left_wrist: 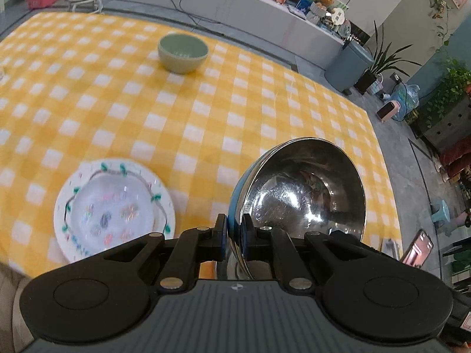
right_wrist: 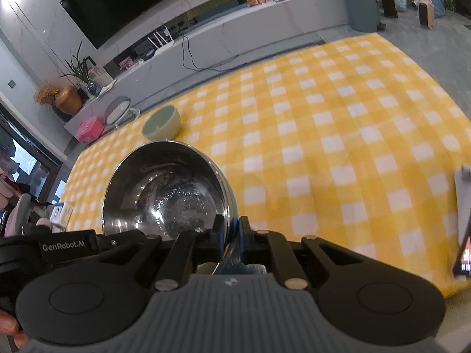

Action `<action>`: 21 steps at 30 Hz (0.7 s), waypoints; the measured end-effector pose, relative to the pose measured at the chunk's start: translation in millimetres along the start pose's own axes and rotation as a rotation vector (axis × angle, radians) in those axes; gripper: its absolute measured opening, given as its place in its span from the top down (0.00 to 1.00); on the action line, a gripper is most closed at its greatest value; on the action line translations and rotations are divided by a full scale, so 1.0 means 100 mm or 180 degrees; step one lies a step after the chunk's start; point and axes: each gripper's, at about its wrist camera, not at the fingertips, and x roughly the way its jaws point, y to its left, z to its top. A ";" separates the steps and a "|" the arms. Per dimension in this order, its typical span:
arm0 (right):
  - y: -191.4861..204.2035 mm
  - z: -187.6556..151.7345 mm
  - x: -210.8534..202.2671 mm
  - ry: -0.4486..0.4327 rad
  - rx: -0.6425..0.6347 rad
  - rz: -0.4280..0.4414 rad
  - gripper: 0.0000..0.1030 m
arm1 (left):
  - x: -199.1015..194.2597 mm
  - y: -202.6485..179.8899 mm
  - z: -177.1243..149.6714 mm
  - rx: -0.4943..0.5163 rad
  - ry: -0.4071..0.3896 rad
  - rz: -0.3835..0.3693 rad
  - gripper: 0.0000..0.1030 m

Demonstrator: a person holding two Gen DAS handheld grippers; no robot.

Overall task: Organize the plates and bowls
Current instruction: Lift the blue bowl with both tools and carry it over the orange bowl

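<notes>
1. Left tongs (left_wrist: pixel 234 231): clenched on the rim of a steel bowl (left_wrist: pixel 303 191), one pad on the blue outer wall, one on the shiny inside.
2. Right tongs (right_wrist: pixel 232 232): also clenched on a steel bowl rim (right_wrist: pixel 164 188), same pad split, blue outside, polished inside. Can't tell whether both views show the same bowl.
3. In each view the steel bowl is tilted up on edge with the opening facing the camera, lifted above the table (left_wrist: pixel 206 117).
4. Table has a yellow-and-white check cloth.
5. Green bowl (left_wrist: pixel 182 53) sits upright near the table's far edge, well apart from the steel bowl; also seen in the right view (right_wrist: pixel 161 126).
6. Floral plate stack (left_wrist: pixel 114 209): a clear glass plate lying on a white patterned plate, flat on the table, near side, just left of the left tongs.
7. Phone (left_wrist: pixel 418 250) lit up at the table's right edge.
</notes>
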 end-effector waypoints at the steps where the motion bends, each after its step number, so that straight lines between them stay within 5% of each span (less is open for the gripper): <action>1: 0.00 -0.04 -0.01 0.0010 -0.0001 -0.0004 0.93 | -0.01 0.01 -0.03 -0.0001 0.0014 0.0006 0.90; 21: -0.12 -0.29 -0.09 0.0113 -0.0011 -0.0219 0.94 | 0.11 0.01 -0.37 0.0032 0.0423 -0.0056 0.87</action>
